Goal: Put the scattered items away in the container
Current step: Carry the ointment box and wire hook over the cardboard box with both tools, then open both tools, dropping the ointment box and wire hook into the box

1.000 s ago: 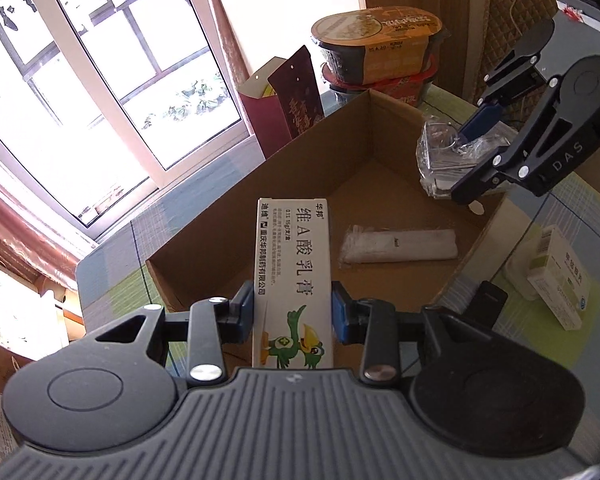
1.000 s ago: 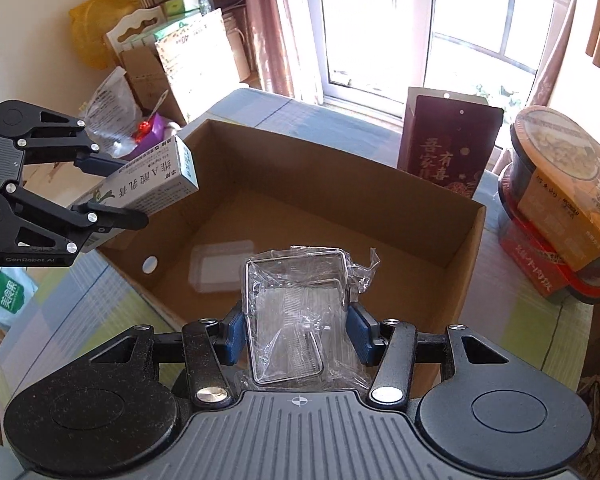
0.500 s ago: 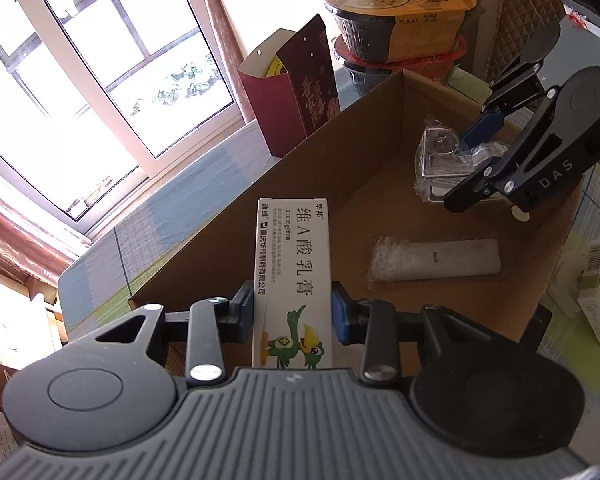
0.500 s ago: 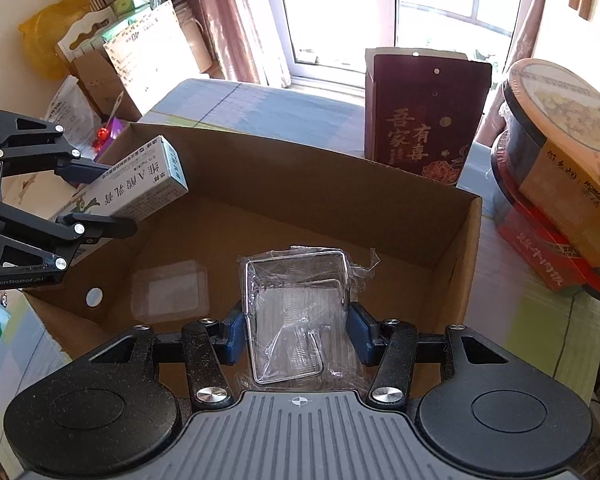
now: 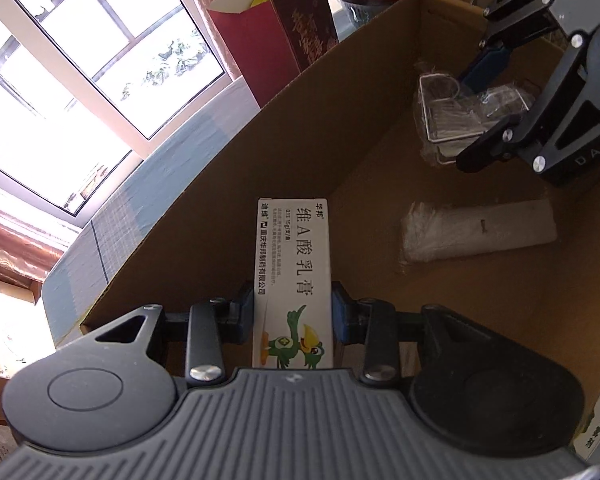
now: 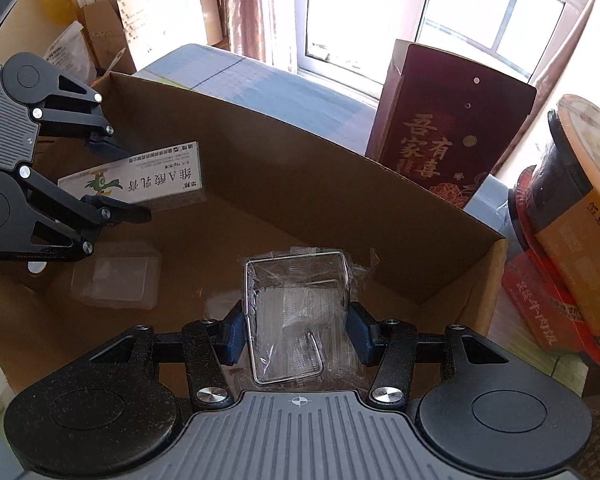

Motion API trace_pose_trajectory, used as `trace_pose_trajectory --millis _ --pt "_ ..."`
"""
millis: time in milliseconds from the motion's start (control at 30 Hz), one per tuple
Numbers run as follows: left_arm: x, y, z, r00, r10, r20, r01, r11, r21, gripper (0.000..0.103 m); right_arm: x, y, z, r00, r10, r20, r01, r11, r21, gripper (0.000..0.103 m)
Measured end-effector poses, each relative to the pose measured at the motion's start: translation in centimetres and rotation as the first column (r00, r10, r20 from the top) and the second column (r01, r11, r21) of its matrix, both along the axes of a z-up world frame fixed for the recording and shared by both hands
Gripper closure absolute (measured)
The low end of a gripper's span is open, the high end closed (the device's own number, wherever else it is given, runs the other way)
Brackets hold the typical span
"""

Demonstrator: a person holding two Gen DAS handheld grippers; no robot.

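Both grippers are holding items inside the cardboard box [image 6: 340,184].

The left gripper [image 5: 293,316] is clamping its fingers on a white ointment carton [image 5: 293,276] near the box's left wall; the right gripper [image 6: 296,332] is gripping a clear plastic packet [image 6: 296,312] between its fingers; a white wrapped roll [image 5: 480,230] is lying on the box floor.

Both wrist views look down closely into one cardboard box [image 5: 284,168].

Daylight pours through the window [image 5: 80,92] at ten o'clock — its panes blown out white. The cardboard box [image 6: 300,184] lies in shade inside — sharp throughout, straight lines bowing toward the rims.
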State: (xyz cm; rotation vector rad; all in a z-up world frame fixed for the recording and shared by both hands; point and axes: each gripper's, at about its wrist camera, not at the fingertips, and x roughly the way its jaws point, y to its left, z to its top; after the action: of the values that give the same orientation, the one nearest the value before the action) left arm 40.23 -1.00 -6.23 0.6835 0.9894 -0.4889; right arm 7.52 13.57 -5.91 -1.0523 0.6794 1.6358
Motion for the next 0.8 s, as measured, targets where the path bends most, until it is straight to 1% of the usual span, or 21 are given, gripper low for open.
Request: trace_pose_trajectory --millis 267,300,400,533,667,700,800 --pt "0.6 0.0 -2.0 1.000 0.003 0.007 -0.004 0.998 0.069 0.069 -0.3 0.2 -1.1 0.999 0.020 0.042 -0.020 1.000 -0.010 0.049" --pt "0.5 0.0 -2.1 1.000 0.004 0.021 -0.005 0.997 0.083 0.066 -0.3 0.2 -1.2 0.999 0.023 0.047 -0.022 1.000 -0.010 0.049" --pt "0.3 0.1 -2.4 0.999 0.001 0.054 -0.007 0.993 0.116 0.063 -0.5 0.2 -1.3 0.998 0.032 0.061 -0.032 0.999 -0.009 0.049" --pt "0.3 0.5 -2.1 0.998 0.016 0.059 -0.022 0.994 0.107 0.059 -0.6 -0.1 -1.4 0.995 0.045 0.085 -0.045 0.999 -0.002 0.049" --pt "0.2 0.8 -1.9 0.998 0.029 0.058 -0.034 0.995 0.092 0.059 -0.3 0.0 -1.7 0.992 0.061 0.113 -0.063 0.998 0.020 0.049" --pt "0.2 0.8 -1.8 0.998 0.032 0.058 -0.037 0.995 0.088 0.059 -0.3 0.1 -1.8 0.990 0.067 0.125 -0.071 0.997 0.029 0.049" --pt "0.2 1.1 -1.6 0.998 0.041 0.056 -0.046 0.996 0.077 0.058 -0.4 0.0 -1.9 0.976 0.090 0.200 -0.108 0.991 0.083 0.048"
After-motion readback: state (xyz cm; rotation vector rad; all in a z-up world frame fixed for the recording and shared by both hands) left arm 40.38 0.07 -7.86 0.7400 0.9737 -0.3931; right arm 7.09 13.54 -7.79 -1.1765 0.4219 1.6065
